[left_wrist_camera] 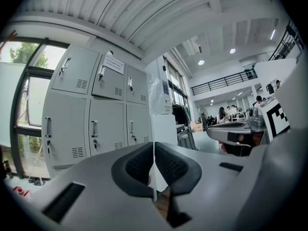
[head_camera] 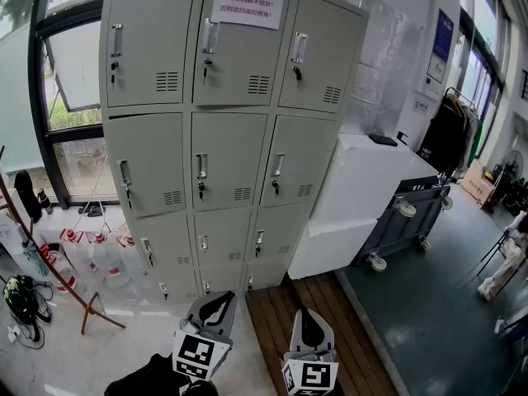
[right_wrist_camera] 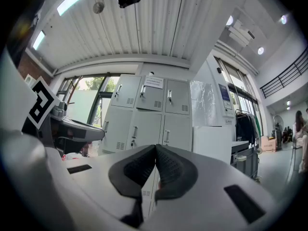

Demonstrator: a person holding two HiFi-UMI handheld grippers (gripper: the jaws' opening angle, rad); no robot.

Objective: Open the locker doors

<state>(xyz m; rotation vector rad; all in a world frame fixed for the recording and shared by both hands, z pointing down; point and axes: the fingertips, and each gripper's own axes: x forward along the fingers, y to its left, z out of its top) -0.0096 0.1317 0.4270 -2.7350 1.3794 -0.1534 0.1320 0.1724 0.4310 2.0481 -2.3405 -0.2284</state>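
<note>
Grey locker (head_camera: 223,139) stands ahead, window to its left, white cabinet (head_camera: 363,180) just beside its right; all doors shut. Left claw (head_camera: 216,305) and right claw (head_camera: 307,320) low in foreground, well apart from locker; both closed, nothing between jaws.

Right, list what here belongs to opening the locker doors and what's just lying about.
Job: lockers, doors closed; left gripper, shut; right gripper, shut.
Lying about: white chest; wheeled cart; clothes rack; plastic bottles.

White cabinet (head_camera: 363,180) — grey wheeled cart (head_camera: 411,211)
</note>
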